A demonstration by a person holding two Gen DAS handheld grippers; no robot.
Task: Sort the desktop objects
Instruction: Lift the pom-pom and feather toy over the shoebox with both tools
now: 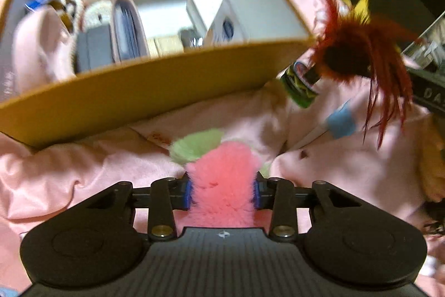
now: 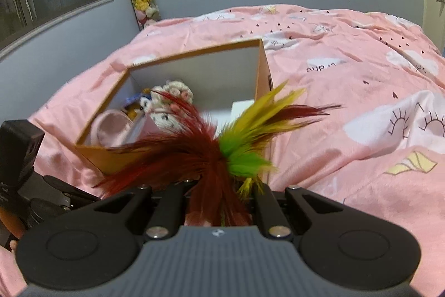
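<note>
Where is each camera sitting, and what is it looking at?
Left wrist: sits on the left gripper, looking forward at the box; its fingers pinch a pink fluffy toy.
Right wrist: sits on the right gripper, facing the box on the pink bed; it holds a feather toy.
Both see the box and feather toy.

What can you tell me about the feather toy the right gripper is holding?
The feather toy is a bushy tuft of dark red, yellow and bright green plumes, soft and wispy. The right gripper is shut on its base, so the feathers fan up and outward, in front of the open cardboard box. Its core is hidden.
</note>
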